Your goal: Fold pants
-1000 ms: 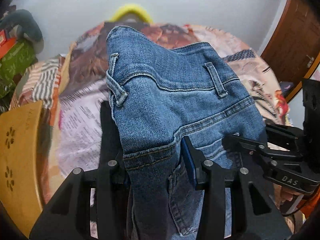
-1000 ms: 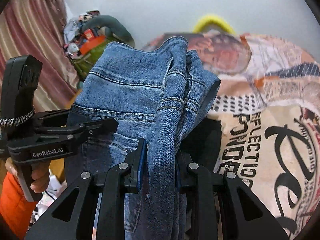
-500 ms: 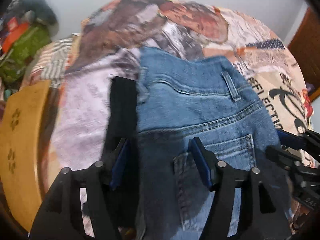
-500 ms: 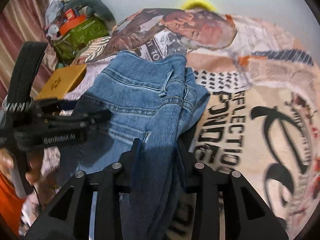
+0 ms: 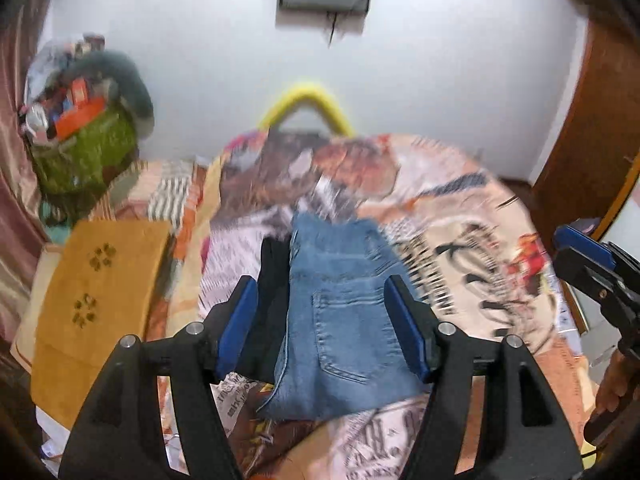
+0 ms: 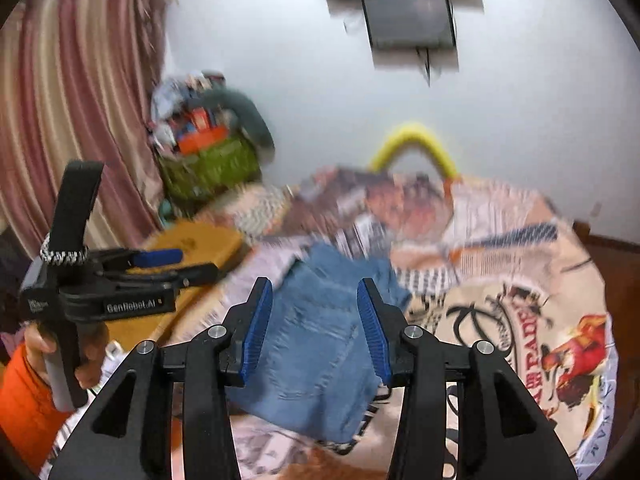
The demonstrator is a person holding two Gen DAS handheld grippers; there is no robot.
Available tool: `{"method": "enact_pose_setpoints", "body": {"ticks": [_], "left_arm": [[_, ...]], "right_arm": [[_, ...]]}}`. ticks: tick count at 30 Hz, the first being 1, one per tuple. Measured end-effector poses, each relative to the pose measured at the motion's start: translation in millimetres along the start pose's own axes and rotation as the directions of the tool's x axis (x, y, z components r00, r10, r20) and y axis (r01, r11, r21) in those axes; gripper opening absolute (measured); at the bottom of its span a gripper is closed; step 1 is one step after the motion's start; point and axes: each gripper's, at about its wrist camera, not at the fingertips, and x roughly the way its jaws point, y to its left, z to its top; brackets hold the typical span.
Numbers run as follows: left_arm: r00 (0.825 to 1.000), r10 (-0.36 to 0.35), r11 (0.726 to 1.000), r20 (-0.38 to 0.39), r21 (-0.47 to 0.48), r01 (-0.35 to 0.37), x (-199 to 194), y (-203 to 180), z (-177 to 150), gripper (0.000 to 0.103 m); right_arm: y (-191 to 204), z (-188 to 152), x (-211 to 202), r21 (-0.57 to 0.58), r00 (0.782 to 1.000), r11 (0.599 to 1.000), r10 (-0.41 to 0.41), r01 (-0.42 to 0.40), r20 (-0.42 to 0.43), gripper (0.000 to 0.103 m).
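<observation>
Denim pants (image 5: 340, 320) lay folded on the bed (image 5: 480, 240); both tongs (image 5: 324, 328) (image 6: 316, 328) gaped empty — loose layers could spring apart.

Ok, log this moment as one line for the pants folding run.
folded blue denim jeans: lying on printed bedspread | left gripper: open, above jeans | right gripper: open, above jeans | black garment: beside jeans
</observation>
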Motion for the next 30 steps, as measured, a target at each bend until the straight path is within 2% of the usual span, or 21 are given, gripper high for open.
{"method": "enact_pose_setpoints", "body": {"ticks": [3,8,10,12,15,17,20,25,30], "left_arm": [[0.996,0.008,0.999,0.09,0.035,-0.011,-50.3,-16.0,-2.8,0.065],[0.972,-0.011,0.999,0.234,0.048,0.0,-137.1,-38.6,-17.4,0.065],[0.957,0.006,0.998,0.291,0.061,-0.024,-165.8,-47.6,-26.4,0.065],[0.932,0.034,0.996,0.36,0.07,-0.063,-196.2,-56.5,-38.1,0.065],[0.904,0.055,0.995,0.425,0.049,-0.084,-231.0,-63.0,-55.0,0.069],[0.883,0.08,0.993,0.463,0.036,-0.109,-248.5,-65.2,-65.8,0.082],[0.862,0.092,0.993,0.499,0.023,-0.119,-268.5,-65.0,-77.8,0.092],[0.853,0.067,0.996,0.517,0.009,-0.084,-286.2,-63.3,-91.1,0.102],[0.853,0.061,0.997,0.519,0.008,-0.076,-292.5,-64.7,-100.0,0.103]], "right_arm": [[21.2,7.5,-41.5,-0.033,0.997,0.999,0.026,-0.023,0.077,0.04],[52.9,5.8,-98.5,-0.066,0.976,0.997,0.048,-0.035,0.211,0.04],[64.1,1.8,-118.6,-0.082,0.967,0.996,0.051,-0.032,0.251,0.04],[74.7,-4.0,-138.7,-0.092,0.955,0.996,0.039,-0.013,0.294,0.04],[84.9,-13.2,-162.6,-0.098,0.938,0.995,0.023,0.012,0.347,0.041],[88.0,-18.7,-174.4,-0.089,0.928,0.996,0.013,0.022,0.371,0.053],[91.1,-25.1,-186.4,-0.076,0.92,0.996,-0.005,0.037,0.392,0.062],[98.3,-32.7,-196.5,-0.08,0.912,0.993,-0.052,0.092,0.406,0.084],[101.3,-34.1,-201.0,-0.075,0.909,0.99,-0.079,0.12,0.409,0.098]]}}
